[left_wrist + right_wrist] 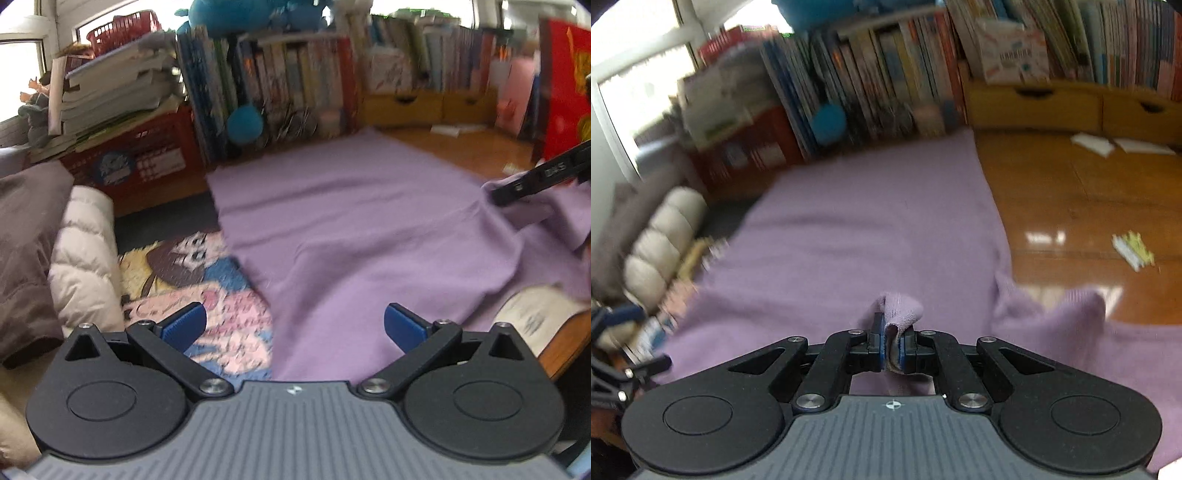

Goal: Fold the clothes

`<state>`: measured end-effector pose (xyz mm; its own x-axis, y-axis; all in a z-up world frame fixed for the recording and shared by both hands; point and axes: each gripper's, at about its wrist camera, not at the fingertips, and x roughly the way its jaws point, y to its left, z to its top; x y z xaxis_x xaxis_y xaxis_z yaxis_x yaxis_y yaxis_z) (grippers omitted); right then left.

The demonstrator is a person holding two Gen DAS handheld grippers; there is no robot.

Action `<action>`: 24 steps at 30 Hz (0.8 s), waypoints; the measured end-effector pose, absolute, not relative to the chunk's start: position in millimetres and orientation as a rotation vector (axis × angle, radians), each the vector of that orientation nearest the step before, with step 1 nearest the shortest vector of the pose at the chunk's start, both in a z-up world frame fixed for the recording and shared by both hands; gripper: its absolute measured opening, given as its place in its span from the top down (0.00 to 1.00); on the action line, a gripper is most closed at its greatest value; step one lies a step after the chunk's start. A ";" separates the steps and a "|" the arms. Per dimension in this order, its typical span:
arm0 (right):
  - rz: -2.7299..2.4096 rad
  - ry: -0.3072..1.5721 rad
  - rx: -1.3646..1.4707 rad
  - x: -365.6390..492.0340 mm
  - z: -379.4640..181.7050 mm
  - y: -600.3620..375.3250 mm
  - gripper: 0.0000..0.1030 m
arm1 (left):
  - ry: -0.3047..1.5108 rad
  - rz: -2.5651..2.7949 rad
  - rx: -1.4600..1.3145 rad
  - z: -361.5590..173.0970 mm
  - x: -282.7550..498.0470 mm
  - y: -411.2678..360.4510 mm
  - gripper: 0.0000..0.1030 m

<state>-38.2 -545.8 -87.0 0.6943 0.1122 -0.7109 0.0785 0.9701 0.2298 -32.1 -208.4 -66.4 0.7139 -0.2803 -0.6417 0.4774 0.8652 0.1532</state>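
Observation:
A lilac knit garment point(362, 229) lies spread flat across the wooden floor point(1071, 206) and partly over a cartoon-print mat point(192, 288). My left gripper point(293, 325) hovers over the garment's near left edge, its blue pads wide apart and nothing between them. My right gripper point(894, 349) is shut on a pinched fold of the lilac garment point(849, 229), which bulges up between the pads. In the left wrist view the right gripper point(496, 197) shows at the far right, lifting a corner of the cloth.
Behind the garment stands a row of books point(295, 88), a red crate point(147, 155) with stacked papers and yellow drawers point(1071, 107). A cream puffer jacket point(85, 258) and a grey cushion point(26, 240) lie at the left. Loose papers point(1093, 144) dot the floor.

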 end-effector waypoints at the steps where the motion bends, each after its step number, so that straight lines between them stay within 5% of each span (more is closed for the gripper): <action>1: 0.010 0.825 0.235 -39.6 -88.6 -545.7 0.92 | 0.662 -0.417 0.342 -69.7 -33.0 -207.4 0.00; 10: -0.040 0.897 0.146 -52.8 -82.2 -557.2 0.86 | 0.608 -0.384 0.526 -62.4 -51.1 -199.6 0.00; 11: -0.039 0.886 0.134 -54.5 -78.3 -555.6 0.82 | 0.535 -0.393 0.571 -52.6 -56.0 -199.6 0.00; 13: -0.042 0.862 0.109 -55.8 -70.1 -553.8 0.58 | 0.377 -0.431 0.641 -30.9 -63.9 -199.0 0.00; 16: -0.042 0.816 0.109 -55.8 -58.7 -556.6 0.44 | 0.236 -0.647 0.524 -1.4 -60.8 -188.5 0.00; 24: 0.097 0.711 0.261 -53.7 -47.2 -564.2 0.39 | 0.637 -0.916 0.199 -32.3 24.4 -193.8 0.00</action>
